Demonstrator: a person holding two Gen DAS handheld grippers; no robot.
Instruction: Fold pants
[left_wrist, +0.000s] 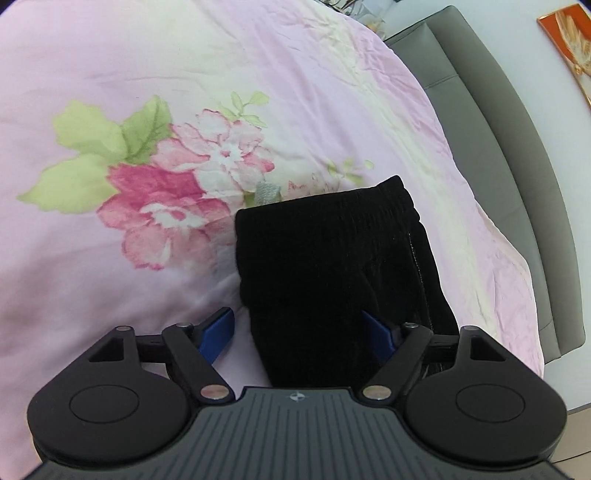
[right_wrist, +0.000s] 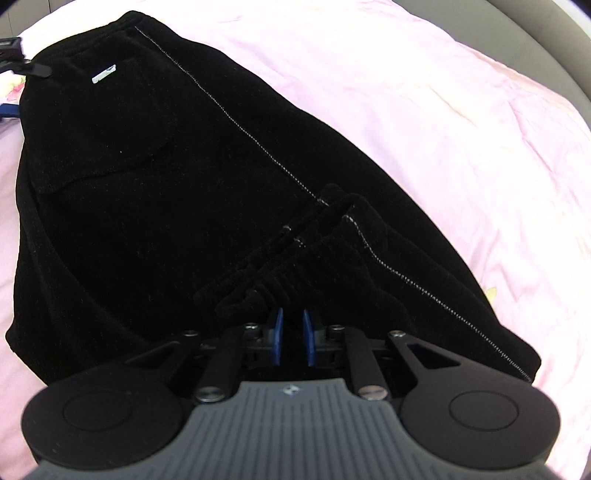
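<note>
We are in a home bedroom: a bed (left_wrist: 332, 74) spread with a pink quilt (left_wrist: 92, 55) printed with large flowers (left_wrist: 184, 184), a padded grey headboard (left_wrist: 498, 129) curving along its edge, and a framed orange picture (left_wrist: 569, 44) hanging on the pale wall (left_wrist: 498, 22) behind.

Left wrist view: low over the bed (left_wrist: 258, 66), facing down its length toward the grey headboard (left_wrist: 491, 122). Right wrist view: steep, very close, filled by the black pants (right_wrist: 147, 203). Both share pants (left_wrist: 325, 258) and pink sheet.
</note>
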